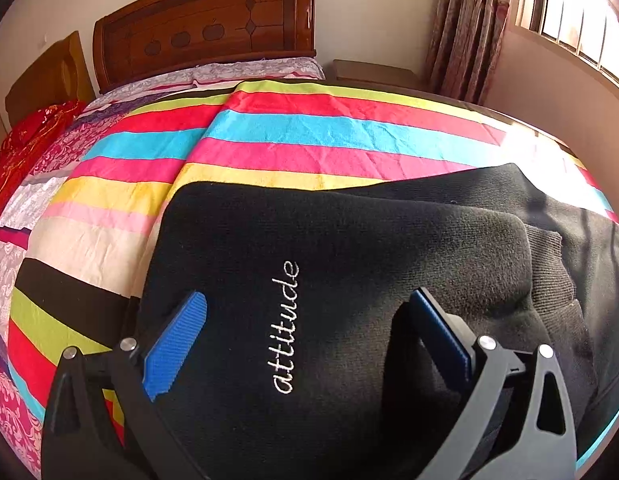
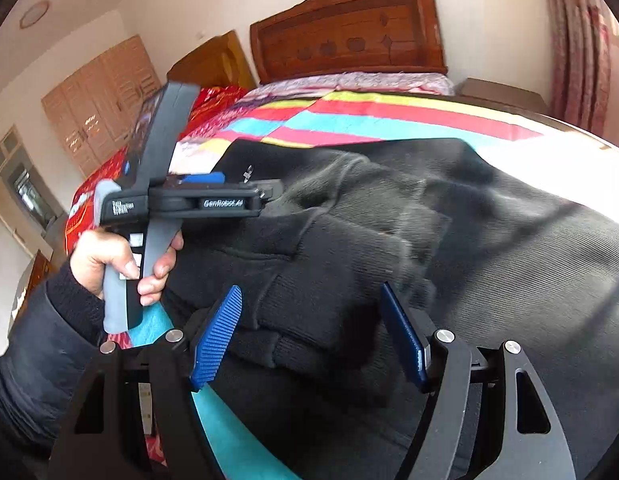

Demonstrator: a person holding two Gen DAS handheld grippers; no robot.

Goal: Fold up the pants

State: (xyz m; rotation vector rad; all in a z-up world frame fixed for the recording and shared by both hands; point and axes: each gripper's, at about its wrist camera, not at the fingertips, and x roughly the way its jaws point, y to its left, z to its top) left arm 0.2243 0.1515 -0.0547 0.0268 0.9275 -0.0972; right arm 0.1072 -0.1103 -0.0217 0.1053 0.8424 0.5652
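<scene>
We see our left gripper (image 1: 309, 320) spread wide above the black pants (image 1: 349, 240), its blue pads (image 1: 175, 344) flanking the stitched word "attitude" (image 1: 285, 328) without pinching cloth. Our right gripper (image 2: 309, 332) also stands apart over a ribbed cuff (image 2: 301, 320), holding nothing. The pants lie bunched on the striped bedspread (image 1: 309, 132), below the wooden headboard (image 1: 205, 20).

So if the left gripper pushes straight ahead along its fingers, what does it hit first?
Most likely the black pants, near the embroidered word "attitude": the left gripper hangs open just above them, though the gap is hard to judge.
</scene>
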